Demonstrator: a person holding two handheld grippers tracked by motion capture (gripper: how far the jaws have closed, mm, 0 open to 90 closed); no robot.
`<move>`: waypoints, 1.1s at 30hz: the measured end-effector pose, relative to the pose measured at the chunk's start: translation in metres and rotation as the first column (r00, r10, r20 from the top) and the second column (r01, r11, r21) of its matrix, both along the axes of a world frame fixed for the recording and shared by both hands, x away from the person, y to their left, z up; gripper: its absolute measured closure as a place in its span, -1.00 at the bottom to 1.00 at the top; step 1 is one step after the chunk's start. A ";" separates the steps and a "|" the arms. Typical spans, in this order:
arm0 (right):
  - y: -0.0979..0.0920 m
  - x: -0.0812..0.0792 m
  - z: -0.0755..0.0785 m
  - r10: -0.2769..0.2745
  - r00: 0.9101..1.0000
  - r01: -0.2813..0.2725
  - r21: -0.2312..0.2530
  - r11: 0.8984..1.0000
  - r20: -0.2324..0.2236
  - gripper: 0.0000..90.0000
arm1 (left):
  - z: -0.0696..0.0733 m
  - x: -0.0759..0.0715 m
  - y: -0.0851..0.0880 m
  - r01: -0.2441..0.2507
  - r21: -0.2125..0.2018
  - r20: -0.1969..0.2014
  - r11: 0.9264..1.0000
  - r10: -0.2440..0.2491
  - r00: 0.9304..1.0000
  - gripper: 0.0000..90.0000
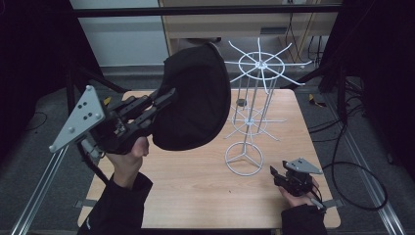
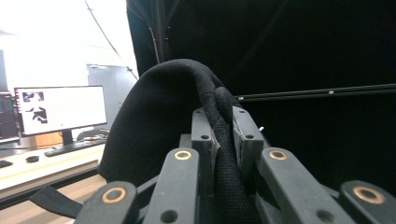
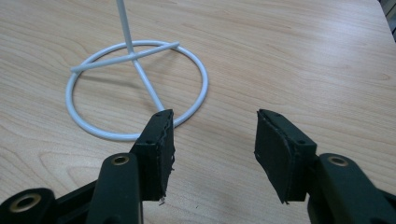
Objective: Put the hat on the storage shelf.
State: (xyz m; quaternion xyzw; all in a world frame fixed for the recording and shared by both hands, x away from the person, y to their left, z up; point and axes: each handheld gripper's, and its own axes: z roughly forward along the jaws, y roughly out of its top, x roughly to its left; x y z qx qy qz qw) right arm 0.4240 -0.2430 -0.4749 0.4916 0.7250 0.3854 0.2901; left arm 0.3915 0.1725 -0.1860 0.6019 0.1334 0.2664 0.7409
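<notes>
We hold the cap (image 1: 195, 98) aloft by its rim seam, the left gripper (image 1: 164, 100) clamped on that thick edge so the crown hangs open just beside the upper spokes of the rack (image 1: 254, 98). Our right gripper (image 1: 275, 175) rests on the table (image 1: 195, 186) with jaws wide and empty, near the rack's ring base, seemingly placed to steady it.

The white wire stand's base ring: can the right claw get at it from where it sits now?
Probably yes. The right claw is open and empty, beside the base ring, with bare table between them.
</notes>
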 end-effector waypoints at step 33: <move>0.000 0.001 -0.003 0.004 1.000 -0.004 -0.005 1.000 -0.020 0.03 | -0.073 0.048 -0.032 0.024 0.214 -0.259 0.977 0.033 0.965 0.76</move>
